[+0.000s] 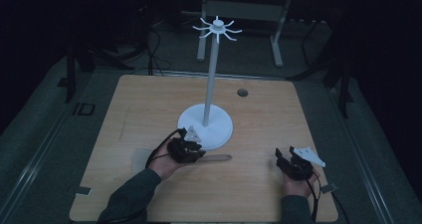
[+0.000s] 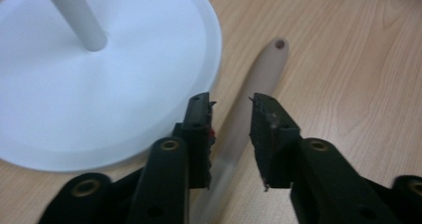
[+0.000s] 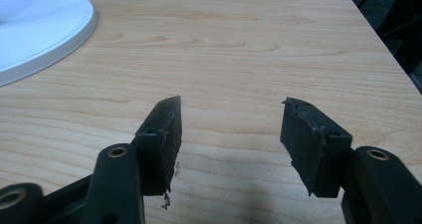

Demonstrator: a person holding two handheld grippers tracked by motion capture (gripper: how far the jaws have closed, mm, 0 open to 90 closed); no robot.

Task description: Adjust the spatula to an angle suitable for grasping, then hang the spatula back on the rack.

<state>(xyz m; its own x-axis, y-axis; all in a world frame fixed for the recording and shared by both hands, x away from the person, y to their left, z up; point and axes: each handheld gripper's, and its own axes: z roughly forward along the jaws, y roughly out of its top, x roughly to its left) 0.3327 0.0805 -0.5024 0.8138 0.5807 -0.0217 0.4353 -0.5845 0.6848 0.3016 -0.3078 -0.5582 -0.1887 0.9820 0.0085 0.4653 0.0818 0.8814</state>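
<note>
A pale beige spatula (image 1: 219, 158) lies flat on the wooden table (image 1: 149, 99), blade to the left and handle to the right, just in front of a white hook stand (image 1: 212, 79). My left gripper (image 1: 188, 150) is low over the handle. In the left gripper view the handle (image 2: 266, 67) runs between the narrowly parted jaws of the left gripper (image 2: 232, 104), close to both pads, and its holed end points away. My right gripper (image 1: 291, 162) rests near the table's front right. Its own view shows the right gripper (image 3: 234, 109) wide open over bare wood.
The stand's round white base (image 2: 99, 109) sits just beside my left jaws, and its edge (image 3: 40, 30) appears at the right gripper view's far left. Curved hooks (image 1: 217, 27) crown the pole. A cable hole (image 1: 242, 92) lies toward the back of the table.
</note>
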